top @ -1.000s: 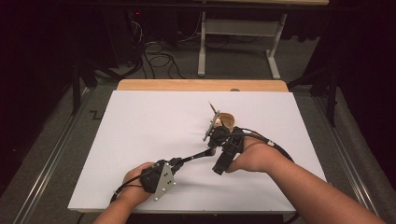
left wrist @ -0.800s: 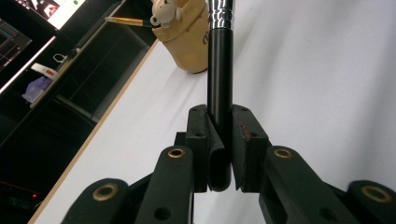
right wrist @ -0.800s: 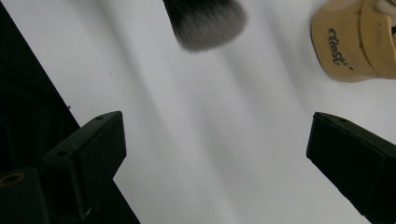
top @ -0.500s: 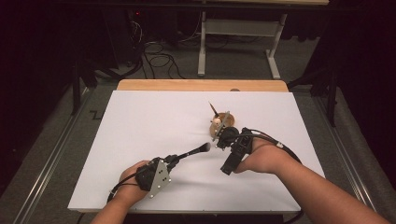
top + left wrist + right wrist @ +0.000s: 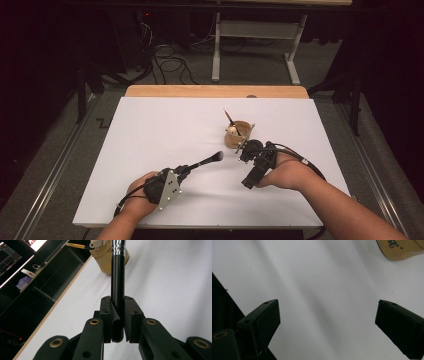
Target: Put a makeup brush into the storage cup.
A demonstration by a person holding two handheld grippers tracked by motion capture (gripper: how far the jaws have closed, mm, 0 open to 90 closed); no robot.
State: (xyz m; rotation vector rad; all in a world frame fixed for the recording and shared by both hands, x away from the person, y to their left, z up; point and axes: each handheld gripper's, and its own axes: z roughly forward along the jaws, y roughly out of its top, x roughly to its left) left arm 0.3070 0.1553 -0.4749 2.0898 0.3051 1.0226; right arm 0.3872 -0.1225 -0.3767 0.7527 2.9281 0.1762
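Observation:
A black-handled makeup brush (image 5: pixel 202 162) with a silver ferrule is clamped at its handle end in my left gripper (image 5: pixel 184 170), near the table's front. Its bristles point up and right toward a small wooden cup (image 5: pixel 239 135). In the left gripper view both pads press the brush handle (image 5: pixel 117 277), with the cup (image 5: pixel 110 260) beyond it. My right gripper (image 5: pixel 248 165) hovers just in front of the cup, to the right of the brush tip. Its jaws (image 5: pixel 328 307) stand wide open over bare white table, and the cup's edge (image 5: pixel 402 250) shows at the upper right.
The cup holds a thin brush (image 5: pixel 229 117) leaning left and a small white object (image 5: pixel 232 131). The white tabletop (image 5: pixel 150 130) has a wooden strip (image 5: pixel 215 91) along its far edge. Beyond it are a dark floor, cables and a desk frame (image 5: pixel 216 50).
My right gripper has moved right and toward the front edge, away from the brush head, which now shows freely. The left gripper and its brush have kept still.

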